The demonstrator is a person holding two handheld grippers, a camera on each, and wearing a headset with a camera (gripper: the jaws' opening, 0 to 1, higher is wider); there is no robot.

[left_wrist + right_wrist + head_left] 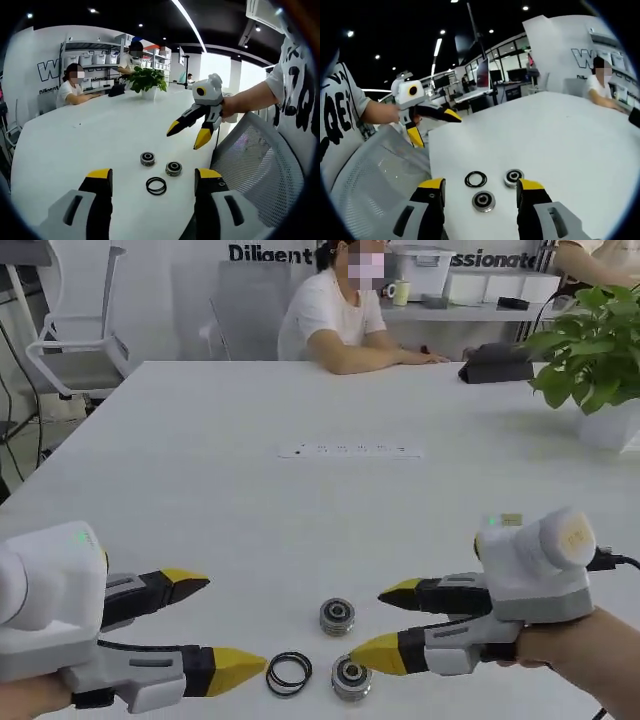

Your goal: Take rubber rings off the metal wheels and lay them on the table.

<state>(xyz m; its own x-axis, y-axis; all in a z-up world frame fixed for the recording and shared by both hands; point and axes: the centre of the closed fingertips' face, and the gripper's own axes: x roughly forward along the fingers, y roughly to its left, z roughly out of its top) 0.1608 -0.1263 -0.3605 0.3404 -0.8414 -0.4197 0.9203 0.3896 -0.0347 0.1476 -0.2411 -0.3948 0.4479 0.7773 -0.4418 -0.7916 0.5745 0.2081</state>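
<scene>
Rings, black and overlapping, are lying flat on the white table near its front edge, apart from both wheels. In the head view they are sitting just past the lower tip of the left gripper, not touching it. The nearer wheel is resting just to their right and the farther wheel is standing a little behind. The left gripper is hanging over the table with its jaws wide apart and nothing between them. In the left gripper view the rings are showing between the two jaws, just ahead of the tips. The right gripper is pointing left, jaws likewise spread and empty, its lower tip hovering beside the nearer wheel. In the right gripper view the rings are lying ahead between the jaws, left of the farther wheel.
</scene>
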